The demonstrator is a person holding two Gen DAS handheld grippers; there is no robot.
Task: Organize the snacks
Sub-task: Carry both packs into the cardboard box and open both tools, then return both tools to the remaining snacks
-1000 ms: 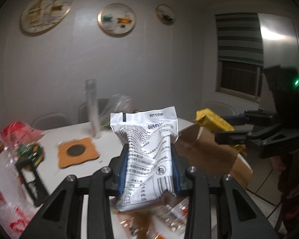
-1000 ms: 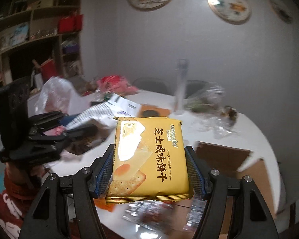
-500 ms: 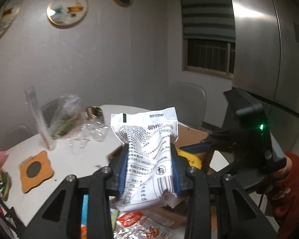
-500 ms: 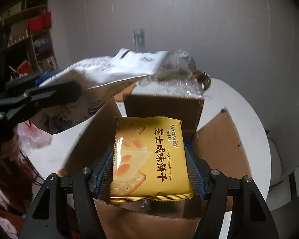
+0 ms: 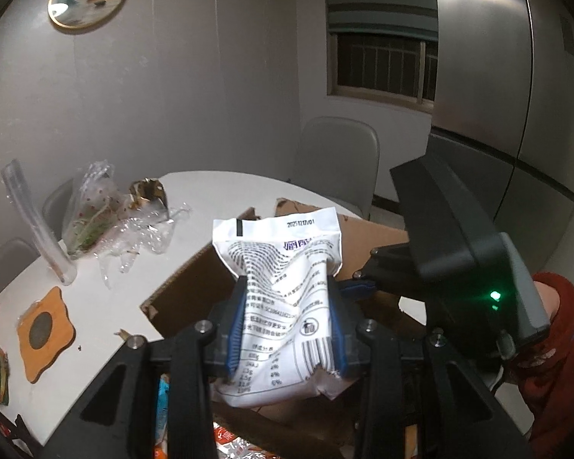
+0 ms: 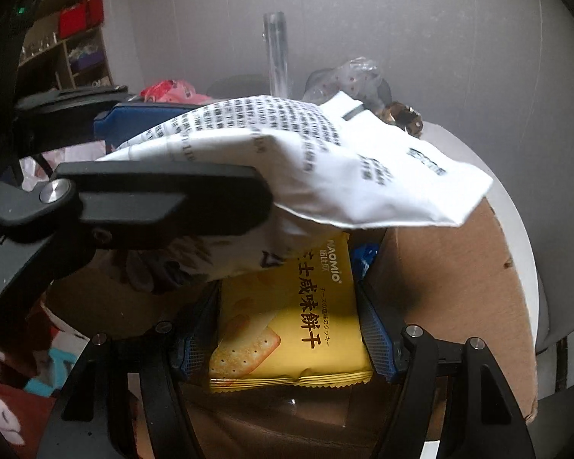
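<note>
My left gripper (image 5: 287,317) is shut on a white snack bag (image 5: 283,298) with black print and holds it above the open cardboard box (image 5: 195,290). My right gripper (image 6: 290,336) is shut on a yellow cracker pack (image 6: 298,329) and holds it low inside the box (image 6: 459,287). In the right wrist view the white bag (image 6: 325,160) and the left gripper's finger (image 6: 153,199) hang just above the cracker pack and hide its top. In the left wrist view the right gripper's body (image 5: 462,260) sits over the box at right.
The box stands on a round white table (image 5: 107,306). On it are a clear tube (image 5: 30,222), crumpled clear plastic bags (image 5: 111,218), an orange coaster (image 5: 44,332) and snack packs at the near edge (image 5: 225,440). A grey chair (image 5: 336,160) stands behind.
Both grippers moved over the box. The right one lowered the cracker pack into it; the left brought the white bag directly above the right gripper.
</note>
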